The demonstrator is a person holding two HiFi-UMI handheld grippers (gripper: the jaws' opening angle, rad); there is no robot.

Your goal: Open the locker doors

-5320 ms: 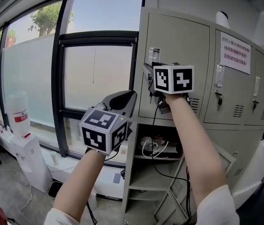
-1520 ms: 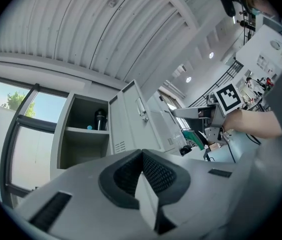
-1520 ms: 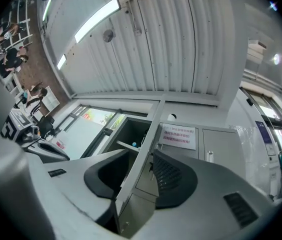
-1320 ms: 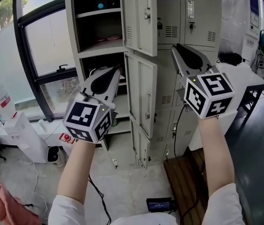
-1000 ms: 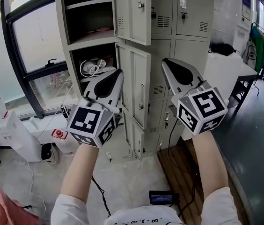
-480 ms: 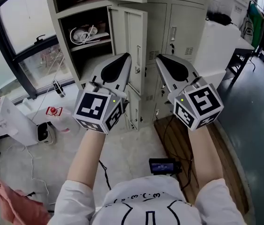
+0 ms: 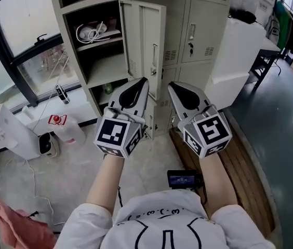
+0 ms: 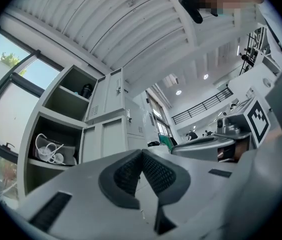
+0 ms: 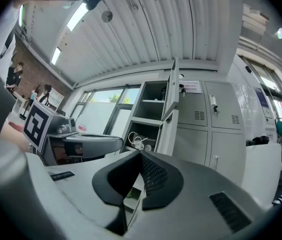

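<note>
While both grippers are hanging low: no door is being touched, and the lockers (image 7: 66, 32) are standing ahead of the person, higher up in the head view.
Open door: one grey open door (image 7: 151, 40) in the left column is swinging out toward the person, showing a shelf (image 7: 105, 69) beside it.
Closed door: a closed door (image 7: 203, 35) is waiting to the right of the open one, with its latch showing.
Left gripper: the left gripper (image 7: 140, 83) is keeping its jaws pressed together, pinching nothing, well apart from any door.
Right gripper: the right gripper (image 7: 173, 86) is doing the same, jaws together and holding nothing, just beside the left one.
Step in hand: this is looking like a pause between doors; the left column seems done, and other doors are not opened yet.
Next move: one gripper is probably needing to go up to the closed door's latch, spread its jaws, pinch the latch and pull the door outward.
</note>
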